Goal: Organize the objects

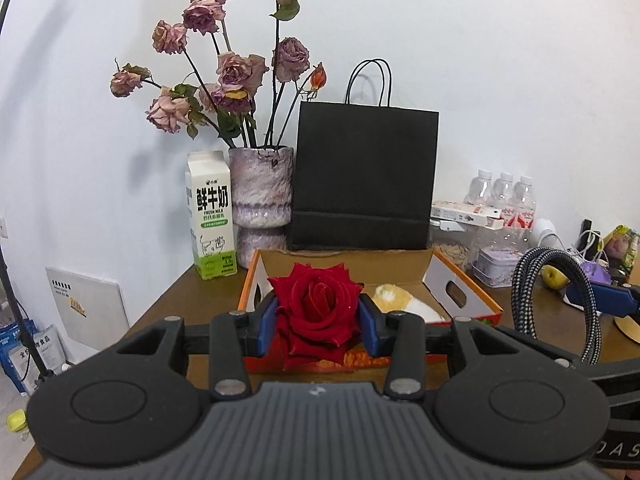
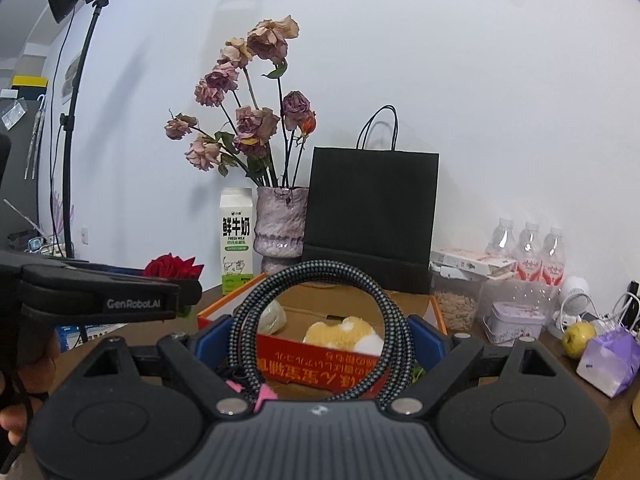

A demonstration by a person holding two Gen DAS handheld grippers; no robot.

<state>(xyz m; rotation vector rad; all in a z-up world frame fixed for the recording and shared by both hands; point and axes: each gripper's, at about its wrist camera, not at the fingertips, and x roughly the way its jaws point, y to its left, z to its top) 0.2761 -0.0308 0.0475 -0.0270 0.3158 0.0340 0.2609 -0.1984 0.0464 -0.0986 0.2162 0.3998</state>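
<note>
A red rose (image 1: 316,300) is clamped between the blue pads of my left gripper (image 1: 318,320), just above the near edge of an open orange cardboard box (image 1: 460,280). My right gripper (image 2: 320,340) is shut wide on a coil of black-and-white braided cable (image 2: 324,267), which stands upright between its blue fingers (image 2: 426,340). The box (image 2: 320,368) lies right behind that coil, with a yellow-and-white plush toy (image 2: 340,334) and a pale green object (image 2: 274,316) inside. In the right wrist view the left gripper (image 2: 120,292) with the rose (image 2: 172,266) hangs at the left, level with the right one.
Along the white wall stand a milk carton (image 1: 210,220), a mottled vase of dried roses (image 1: 262,192) and a black paper bag (image 1: 364,176). Right of the box are water bottles (image 2: 528,252), a jar, a small tin (image 2: 512,320), an apple (image 2: 578,334) and a purple bag (image 2: 608,360). A light stand (image 2: 74,120) rises at left.
</note>
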